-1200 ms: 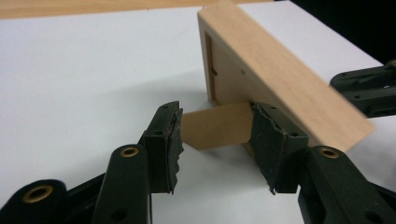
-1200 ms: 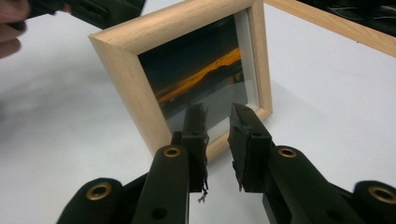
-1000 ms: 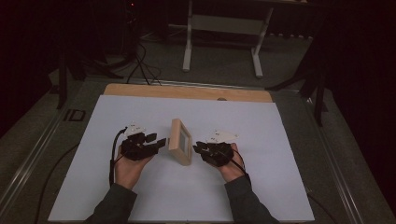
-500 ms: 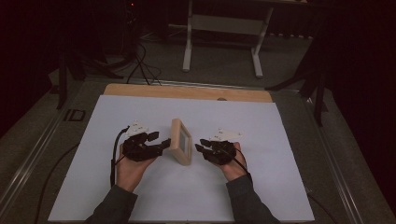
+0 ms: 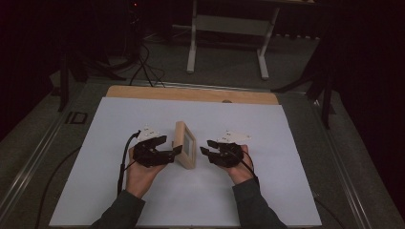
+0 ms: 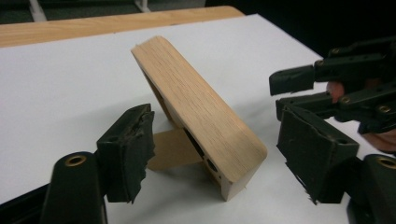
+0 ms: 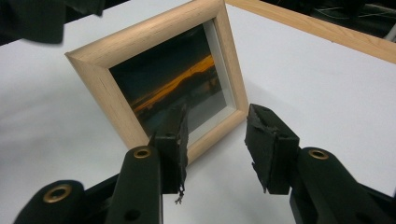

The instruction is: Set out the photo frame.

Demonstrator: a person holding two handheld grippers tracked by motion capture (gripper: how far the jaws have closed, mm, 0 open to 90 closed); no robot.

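Observation:
A small wooden photo frame (image 5: 185, 144) stands near the middle of the white sheet, leaning on its back prop (image 6: 175, 149). Its glass shows a dark sunset picture (image 7: 175, 86) and faces the right side. My left gripper (image 5: 175, 150) is open behind the frame, and the frame's near lower corner (image 6: 233, 177) sits between its wide-apart jaws without touching them. My right gripper (image 5: 205, 147) is open in front of the frame, its fingertips (image 7: 175, 135) just short of the lower edge. The right gripper (image 6: 322, 88) also shows beyond the frame in the left gripper view.
The white sheet (image 5: 119, 124) covers the table, with a wooden strip (image 5: 191, 94) along its far edge. Beyond it are metal stand legs (image 5: 192, 47) and cables (image 5: 143, 67) on the dark floor. A cable (image 5: 125, 152) trails from the left gripper.
My left gripper has crept a little to the right, closer around the frame's back. The right gripper and the frame have hardly moved.

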